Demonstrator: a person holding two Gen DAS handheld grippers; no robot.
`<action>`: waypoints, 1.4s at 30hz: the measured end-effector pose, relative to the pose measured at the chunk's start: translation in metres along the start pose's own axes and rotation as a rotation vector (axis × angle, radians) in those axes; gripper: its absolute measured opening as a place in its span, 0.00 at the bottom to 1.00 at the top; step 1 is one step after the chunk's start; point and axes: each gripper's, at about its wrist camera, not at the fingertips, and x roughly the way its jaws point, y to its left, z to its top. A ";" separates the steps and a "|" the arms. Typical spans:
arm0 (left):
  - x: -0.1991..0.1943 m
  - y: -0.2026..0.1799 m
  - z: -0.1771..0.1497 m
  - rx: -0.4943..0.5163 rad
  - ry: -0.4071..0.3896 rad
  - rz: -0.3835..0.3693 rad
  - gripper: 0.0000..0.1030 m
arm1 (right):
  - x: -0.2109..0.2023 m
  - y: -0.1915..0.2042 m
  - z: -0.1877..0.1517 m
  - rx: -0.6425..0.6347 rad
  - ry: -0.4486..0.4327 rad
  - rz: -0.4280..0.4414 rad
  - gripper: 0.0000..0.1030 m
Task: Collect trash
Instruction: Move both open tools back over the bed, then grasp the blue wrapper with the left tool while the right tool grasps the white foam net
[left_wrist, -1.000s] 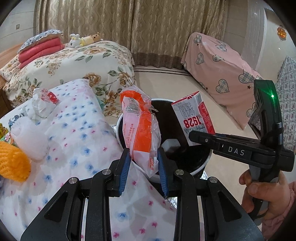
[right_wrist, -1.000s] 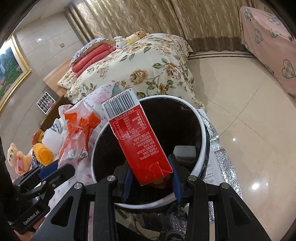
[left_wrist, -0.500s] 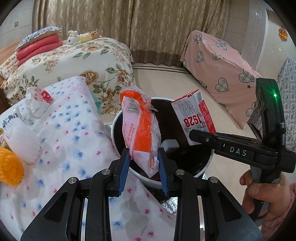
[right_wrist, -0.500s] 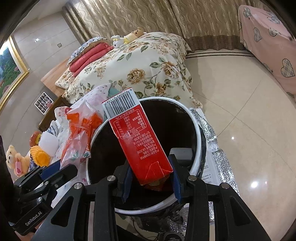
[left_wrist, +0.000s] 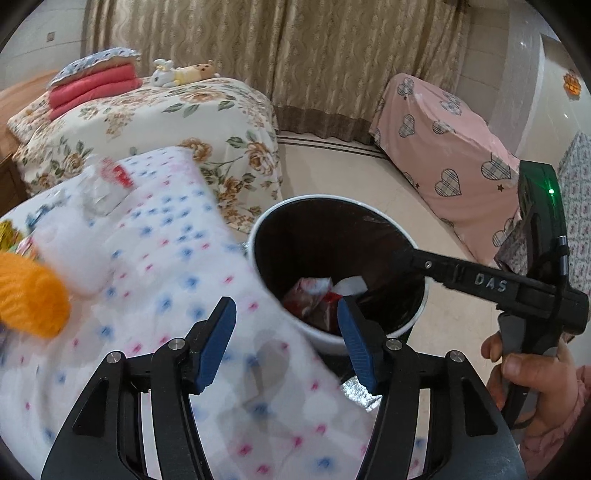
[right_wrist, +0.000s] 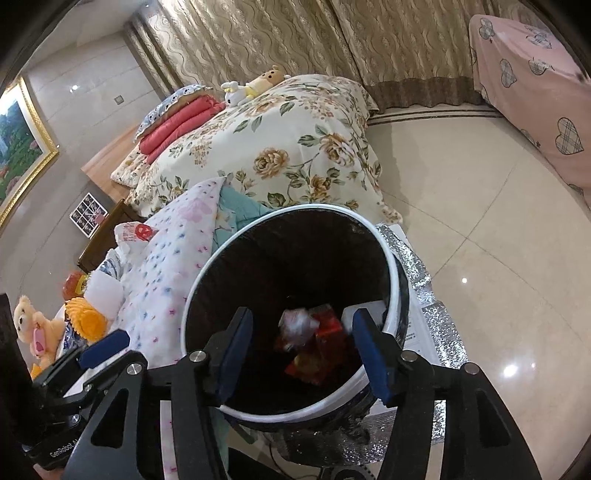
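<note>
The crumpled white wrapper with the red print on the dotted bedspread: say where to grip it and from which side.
Grip the crumpled white wrapper across its raised, bunched top, coming down from above with the left gripper, now open and empty. It lies loose on the soft dotted bedspread, so a side approach would probably just push it along.

A round bin (right_wrist: 393, 291) with a white rim and dark inside stands upright on the floor. At its bottom lie a crumpled orange-and-clear wrapper (right_wrist: 295, 325) and a red carton (right_wrist: 325, 332), touching each other.
</note>
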 end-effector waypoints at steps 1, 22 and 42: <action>-0.004 0.005 -0.004 -0.012 -0.003 0.004 0.56 | -0.001 0.003 -0.001 -0.002 -0.003 0.006 0.65; -0.077 0.102 -0.071 -0.245 -0.061 0.164 0.57 | 0.009 0.093 -0.038 -0.128 0.043 0.144 0.83; -0.110 0.186 -0.102 -0.358 -0.077 0.321 0.63 | 0.037 0.168 -0.052 -0.268 0.095 0.219 0.85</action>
